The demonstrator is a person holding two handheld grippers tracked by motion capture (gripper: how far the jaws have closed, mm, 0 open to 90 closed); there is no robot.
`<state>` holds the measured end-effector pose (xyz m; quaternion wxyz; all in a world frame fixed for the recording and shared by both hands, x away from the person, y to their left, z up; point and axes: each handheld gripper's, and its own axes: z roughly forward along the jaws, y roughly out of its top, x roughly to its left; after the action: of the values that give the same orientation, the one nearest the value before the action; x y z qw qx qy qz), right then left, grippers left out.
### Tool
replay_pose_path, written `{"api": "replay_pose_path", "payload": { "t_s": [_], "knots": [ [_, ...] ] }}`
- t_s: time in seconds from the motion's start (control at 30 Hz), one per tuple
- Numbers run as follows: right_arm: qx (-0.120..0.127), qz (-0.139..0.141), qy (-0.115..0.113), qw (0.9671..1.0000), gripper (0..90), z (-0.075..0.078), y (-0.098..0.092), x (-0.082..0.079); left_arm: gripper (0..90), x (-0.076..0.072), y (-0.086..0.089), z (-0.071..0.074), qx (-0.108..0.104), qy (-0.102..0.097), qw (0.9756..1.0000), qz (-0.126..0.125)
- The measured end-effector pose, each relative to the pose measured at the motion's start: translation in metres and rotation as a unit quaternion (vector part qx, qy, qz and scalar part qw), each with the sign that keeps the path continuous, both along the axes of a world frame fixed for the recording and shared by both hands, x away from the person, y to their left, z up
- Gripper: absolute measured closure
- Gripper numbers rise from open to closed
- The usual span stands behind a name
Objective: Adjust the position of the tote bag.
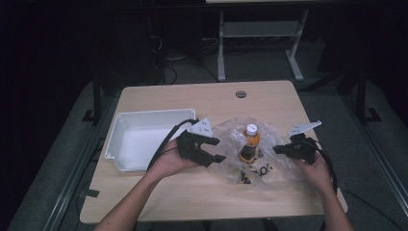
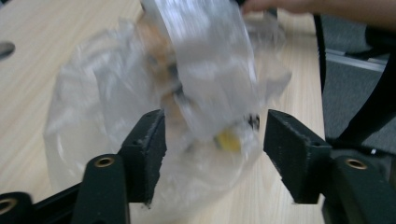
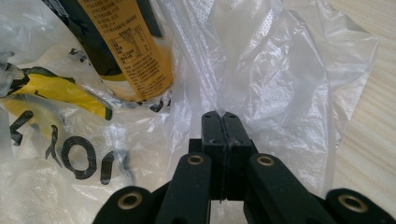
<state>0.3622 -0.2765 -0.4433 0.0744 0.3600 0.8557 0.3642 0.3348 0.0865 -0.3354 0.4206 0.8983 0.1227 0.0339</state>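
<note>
- Your light wooden table [image 1: 202, 187] stands on grey carpet in a dark room, a white-legged desk behind it.
- A white bin [image 1: 139, 137] sits empty at the table's left.
- The clear plastic bag [image 1: 269, 144] lies mid-table — an orange bottle [image 1: 249, 143] upright inside.
- Your left hand-held gripper [image 1: 215, 149] hangs released just beside the bag; your right hand-held gripper [image 3: 221, 115] is clenched on the bag's film.

place: lab | cue: lone test table [image 1: 202, 96], dark room, floor cables [image 1: 168, 60]
</note>
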Motion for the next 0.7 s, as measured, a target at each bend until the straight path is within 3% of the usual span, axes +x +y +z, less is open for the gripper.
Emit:
{"api": "replay_pose_path", "payload": {
  "t_s": [0.07,0.17,0.4,0.53,0.63,0.7],
  "knots": [
    [0.000,0.000,0.001,1.0000,89.2,0.000,0.000,0.000,32.3,0.005,-0.004,0.004,-0.003,0.010,0.9999,0.000],
    [0.000,0.002,0.001,1.0000,89.2,-0.001,0.000,0.001,28.1,0.012,-0.012,0.010,-0.005,0.006,1.0000,-0.001],
    [-0.001,0.005,-0.002,1.0000,89.1,0.000,-0.001,0.001,27.1,0.023,-0.032,0.019,-0.008,-0.002,0.9999,-0.012],
    [-0.002,0.004,-0.001,1.0000,89.1,0.000,0.000,0.001,27.3,0.029,-0.041,0.020,-0.011,0.009,0.9998,-0.013],
    [-0.001,0.004,-0.003,1.0000,89.1,0.001,0.000,0.001,31.2,0.032,-0.046,0.019,-0.013,0.015,0.9997,-0.017],
    [0.000,0.006,-0.006,1.0000,89.1,0.000,-0.001,0.001,38.8,0.034,-0.049,0.017,-0.010,0.014,0.9996,-0.022]
  ]
}}
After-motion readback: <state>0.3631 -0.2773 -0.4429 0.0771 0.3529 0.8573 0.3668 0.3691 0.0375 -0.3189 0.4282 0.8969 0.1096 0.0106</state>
